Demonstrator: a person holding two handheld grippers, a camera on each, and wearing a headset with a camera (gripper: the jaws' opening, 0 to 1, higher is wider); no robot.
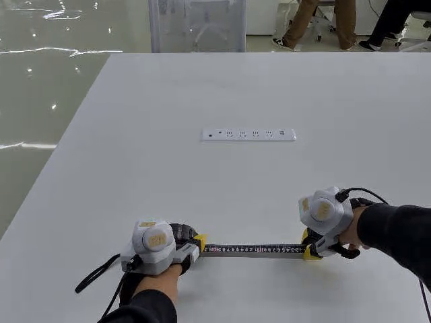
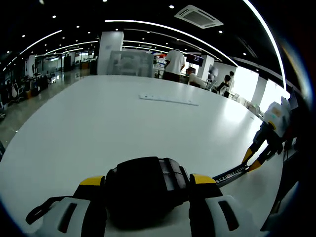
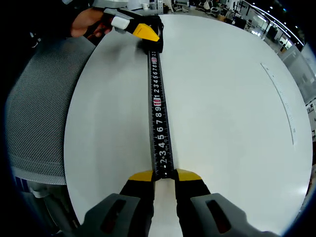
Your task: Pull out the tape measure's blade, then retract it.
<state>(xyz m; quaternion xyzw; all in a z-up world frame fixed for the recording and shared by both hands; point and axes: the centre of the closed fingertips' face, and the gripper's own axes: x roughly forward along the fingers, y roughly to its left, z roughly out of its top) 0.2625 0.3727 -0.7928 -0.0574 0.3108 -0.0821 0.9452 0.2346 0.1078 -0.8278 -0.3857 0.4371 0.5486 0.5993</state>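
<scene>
Left tongs (image 2: 147, 178) tight around the black tape measure (image 2: 143, 202), right tongs (image 3: 164, 175) tight on the tip of its extended blade (image 3: 157, 98)

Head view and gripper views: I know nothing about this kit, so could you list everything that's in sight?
black tape measure case: one, black, near edge of the table, between the left gripper's jaws.
black blade with white numerals: one, pulled out, lying along the table from the case to the right gripper.
white power strip: one, white, mid-table, apart from the tape.
white table: one, white, large.
people: a few, beyond the table's far edge.
left gripper: one, white with yellow tips, shut on the case.
right gripper: one, yellow tips, shut on the blade's end.
left hand, right hand: two, dark sleeves, each holding a gripper.
</scene>
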